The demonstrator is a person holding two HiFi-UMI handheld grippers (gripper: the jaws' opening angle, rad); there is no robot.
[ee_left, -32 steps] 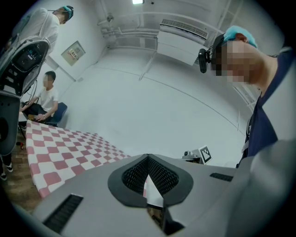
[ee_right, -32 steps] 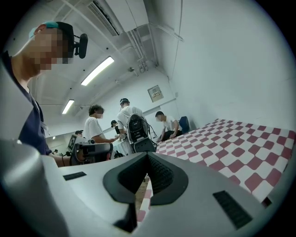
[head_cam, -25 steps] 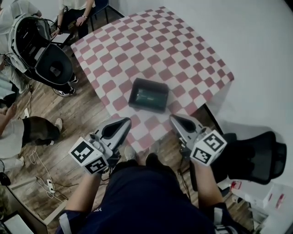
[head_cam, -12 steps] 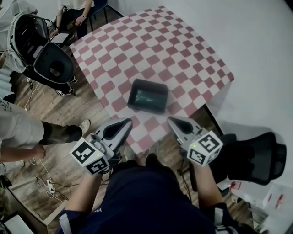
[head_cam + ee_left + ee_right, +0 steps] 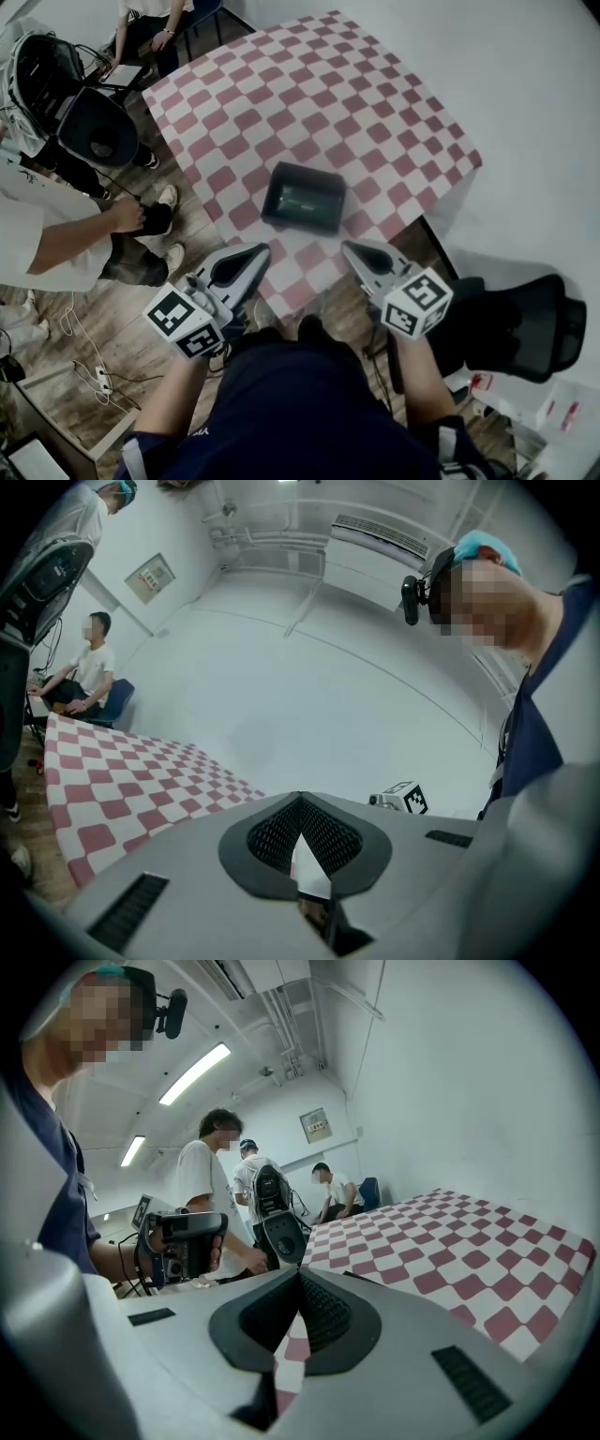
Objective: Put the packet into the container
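Observation:
A dark rectangular container [image 5: 303,197] sits on the red-and-white checked table [image 5: 309,94], close to its near edge. Something dark green [image 5: 306,200] lies inside it; I cannot tell for sure that it is the packet. My left gripper [image 5: 259,250] hovers at the table's near edge, short of the container, jaws shut with nothing between them [image 5: 300,799]. My right gripper [image 5: 348,247] hangs level with it on the right, also shut and empty [image 5: 300,1274]. Both point up and away over the table, apart from the container.
A black office chair [image 5: 525,323] stands at the right, by the white wall. At the left a person [image 5: 56,234] bends over the wooden floor near a black chair [image 5: 94,127]. Another person [image 5: 155,23] sits beyond the table. Cables [image 5: 89,366] lie on the floor.
The person at the left has stepped in and bent forward. My right gripper has drifted slightly left. The left gripper and the container have not moved.

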